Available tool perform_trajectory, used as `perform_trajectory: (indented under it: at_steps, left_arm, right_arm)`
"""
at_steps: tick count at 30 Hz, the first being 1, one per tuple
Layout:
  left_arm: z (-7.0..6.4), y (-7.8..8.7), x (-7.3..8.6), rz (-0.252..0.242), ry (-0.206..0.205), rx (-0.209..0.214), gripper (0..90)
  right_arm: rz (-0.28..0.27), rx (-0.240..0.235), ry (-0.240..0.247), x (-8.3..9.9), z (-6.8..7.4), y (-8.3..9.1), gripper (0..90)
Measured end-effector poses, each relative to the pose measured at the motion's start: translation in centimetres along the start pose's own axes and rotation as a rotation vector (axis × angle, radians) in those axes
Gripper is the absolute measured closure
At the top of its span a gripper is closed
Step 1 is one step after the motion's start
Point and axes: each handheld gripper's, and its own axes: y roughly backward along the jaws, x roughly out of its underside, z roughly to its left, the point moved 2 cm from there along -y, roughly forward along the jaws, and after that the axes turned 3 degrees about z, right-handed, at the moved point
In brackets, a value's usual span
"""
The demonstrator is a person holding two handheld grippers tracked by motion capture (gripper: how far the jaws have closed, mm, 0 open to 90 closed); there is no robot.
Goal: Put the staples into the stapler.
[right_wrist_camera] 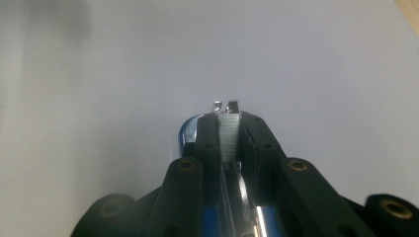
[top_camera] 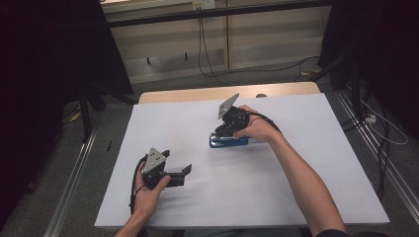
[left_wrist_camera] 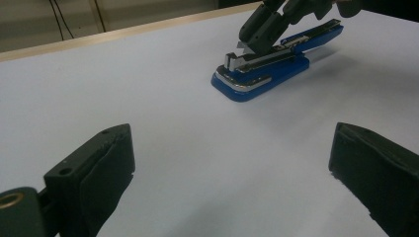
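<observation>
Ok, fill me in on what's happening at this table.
A person sits at a white table with a tool in each hand. The right tool is closed on what looks like a strip of staples in the open top of a blue stapler, which lies near the table's middle. The left tool is open and holds nothing, apart from the stapler and nearer the person.

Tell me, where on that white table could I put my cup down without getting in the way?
Most of the white table is bare: the far left corner, the right side beyond the person's right forearm, and the near edge between the two arms. The middle is crowded: the right gripper is closed on the blue stapler, and the left gripper waits open nearby.
</observation>
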Motion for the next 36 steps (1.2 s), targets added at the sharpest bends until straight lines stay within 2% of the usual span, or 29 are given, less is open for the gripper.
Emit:
perform_trajectory:
  at_steps: [5, 15, 28, 36]
  left_arm:
    - [-0.04, 0.01, 0.01, 0.000, 0.001, 0.001, 3.9]
    - [-0.04, -0.04, 0.03, 0.000, -0.002, 0.000, 3.8]
    - [0.01, -0.02, 0.04, 0.006, -0.004, 0.001, 3.8]
    - [0.00, -0.07, 0.05, 0.007, -0.003, 0.000, 3.8]
  right_arm:
    - [0.002, 0.012, 0.030, -0.07, -0.14, -0.12, 79.4]
    - [0.010, 0.000, 0.067, -0.14, -0.13, -0.61, 79.3]
    - [0.022, 0.006, 0.074, -0.02, -0.22, -0.43, 79.3]
    - [0.026, -0.008, 0.063, 0.16, -0.35, -0.48, 79.3]
